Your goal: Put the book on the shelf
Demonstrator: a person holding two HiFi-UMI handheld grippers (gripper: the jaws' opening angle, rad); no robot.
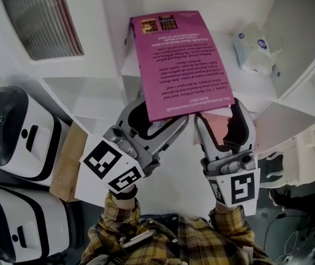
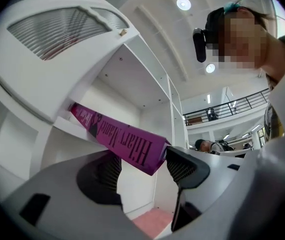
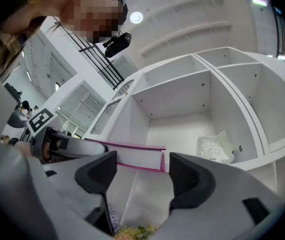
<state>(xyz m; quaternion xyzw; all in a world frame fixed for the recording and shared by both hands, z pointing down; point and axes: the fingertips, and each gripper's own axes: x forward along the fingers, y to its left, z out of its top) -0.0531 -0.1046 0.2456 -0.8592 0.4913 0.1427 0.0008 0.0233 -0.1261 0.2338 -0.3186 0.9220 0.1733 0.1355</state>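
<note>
Magenta book (image 1: 179,65): lies back cover up, far end inside a compartment of the white shelf unit (image 1: 99,95), near end jutting out past the unit's front edge toward the person. Tilted, not upright. Spine on the side toward the unit's louvred panel (image 1: 41,15).

Left gripper (image 2: 143,168): jaws wide apart, clamped on nothing. Sits in front of the unit, under the book's projecting spine-side corner. In left gripper view, holds that corner between its two pads without pressing: just beside one pad, clear gap to the other. Contact with the nearer pad not resolvable.

Right gripper (image 3: 142,171): jaws likewise apart, no squeeze on anything. Sits in front of the unit, below the book's other projecting corner. Page edge visible across the gap, beyond the pads. Passes one finger beneath the cover in head view; support of the book by that finger not determinable.

Crinkled clear bag (image 1: 255,51): sits in the unit's next compartment, on the side away from the louvred panel, apart from the book.

Plaid sleeves (image 1: 232,228): behind both grippers, outside the unit.
</note>
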